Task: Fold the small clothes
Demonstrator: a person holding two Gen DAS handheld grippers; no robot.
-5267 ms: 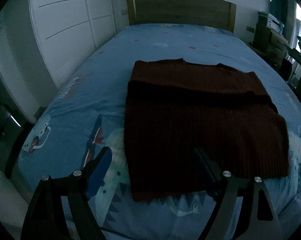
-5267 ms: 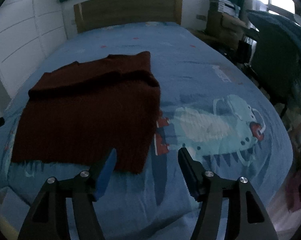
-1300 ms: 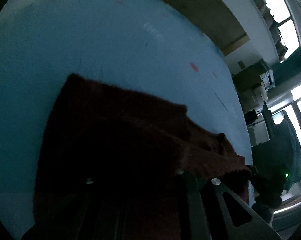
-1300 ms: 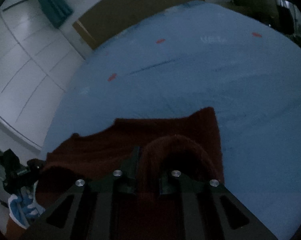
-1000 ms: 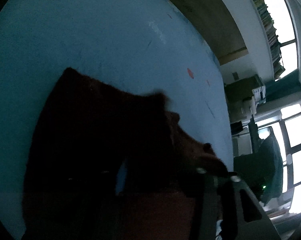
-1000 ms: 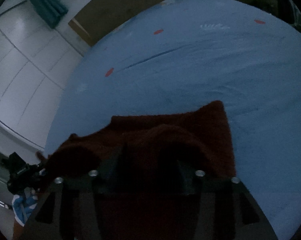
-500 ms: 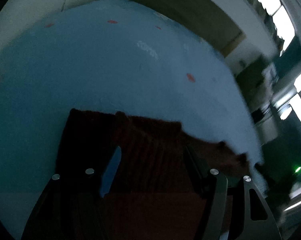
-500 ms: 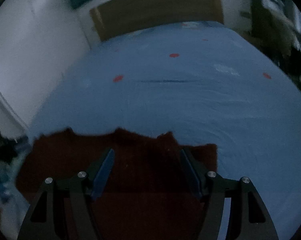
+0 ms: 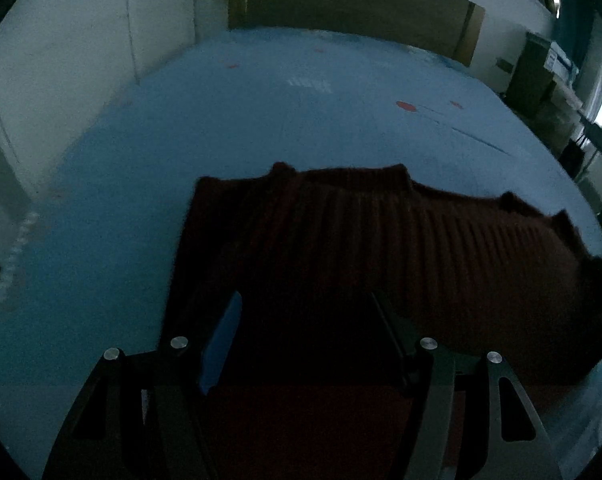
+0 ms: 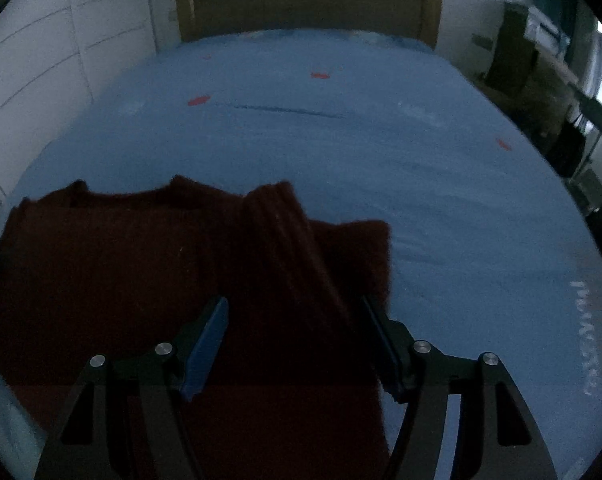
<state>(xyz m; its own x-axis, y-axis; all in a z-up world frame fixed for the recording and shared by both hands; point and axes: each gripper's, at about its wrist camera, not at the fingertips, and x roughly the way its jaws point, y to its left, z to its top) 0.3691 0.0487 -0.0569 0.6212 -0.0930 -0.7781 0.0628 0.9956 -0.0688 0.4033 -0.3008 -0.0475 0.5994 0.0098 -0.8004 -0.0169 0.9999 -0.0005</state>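
Bed (image 9: 309, 120) with its blue sheet fills both views, and the wooden headboard (image 10: 309, 4) stands at its far end. On the sheet lies the dark red knitted sweater (image 9: 381, 248), the thing to be folded. A few seconds ago it lay long, reaching toward the near edge of the bed; now its near half lies over its far half, so it is a shorter and thicker rectangle. About one second ago both tongs were clamped on a bunch of this knit. Now the cloth is let go and lies on the bed by its own weight.

In the right wrist view one ribbed strip, perhaps a sleeve (image 10: 285, 240), lies slanted on top of the folded body and is not flat. The far edge is also uneven, with small corners that stick out.

Left tongs (image 9: 305, 340) have just been opening; their jaws stand apart above the sweater and no cloth is pinched between them. Right tongs (image 10: 297, 340) have also just been opening and stand apart over the slanted strip without pressing on it.

I judge that the first fold is finished and released. The next step probably is to smooth the strip or to fold the sweater across, from one side to the other.
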